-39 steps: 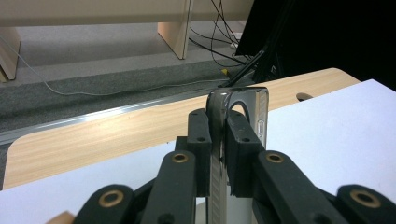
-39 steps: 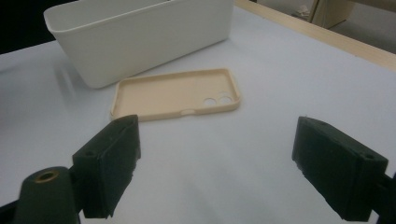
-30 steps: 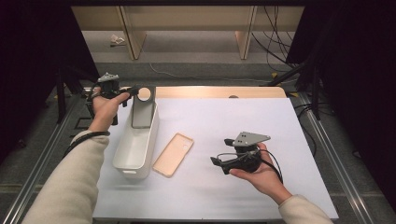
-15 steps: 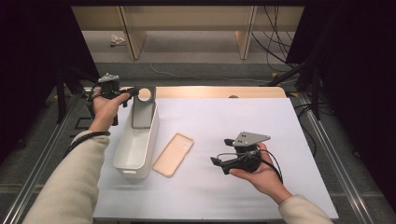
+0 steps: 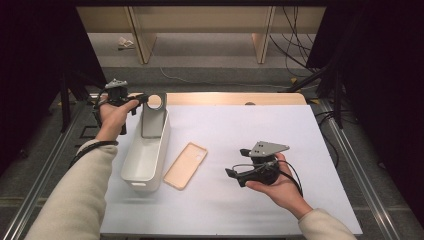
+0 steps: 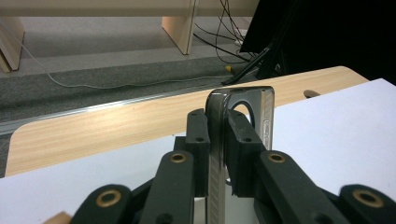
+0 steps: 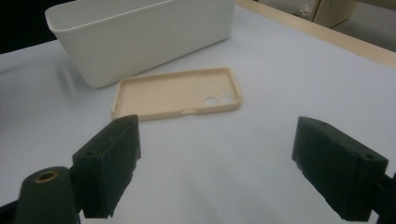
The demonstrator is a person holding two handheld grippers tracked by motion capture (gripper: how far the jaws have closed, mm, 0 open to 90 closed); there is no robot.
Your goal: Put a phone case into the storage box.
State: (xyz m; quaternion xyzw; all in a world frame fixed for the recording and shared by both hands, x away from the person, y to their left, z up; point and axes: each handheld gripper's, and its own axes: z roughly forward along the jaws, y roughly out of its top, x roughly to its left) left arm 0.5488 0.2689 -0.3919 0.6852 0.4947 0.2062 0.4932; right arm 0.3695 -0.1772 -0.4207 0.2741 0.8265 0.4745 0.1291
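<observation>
My left gripper (image 5: 140, 99) is shut on the top edge of a grey translucent phone case (image 5: 153, 119). The case hangs upright, and its lower end dips into the far end of a white bin (image 5: 131, 165). In the left gripper view the case (image 6: 243, 109) stands edge-on between the two black pads (image 6: 197, 135), its round camera hole above them. A beige phone case (image 5: 186, 165) lies inner side up on the white mat, just right of the bin. My right gripper (image 5: 235, 163) rests low at the mat's right, open, aimed at the beige case (image 7: 177, 93) and the bin (image 7: 140, 37), with nothing between its jaws (image 7: 215, 158).
A white mat (image 5: 240, 125) covers the wooden table, whose bare far edge (image 5: 230, 98) shows behind it. Metal rails (image 5: 345, 150) run along both sides. Beyond the table are grey floor, wooden furniture legs (image 5: 263, 47) and cables (image 5: 295, 30).
</observation>
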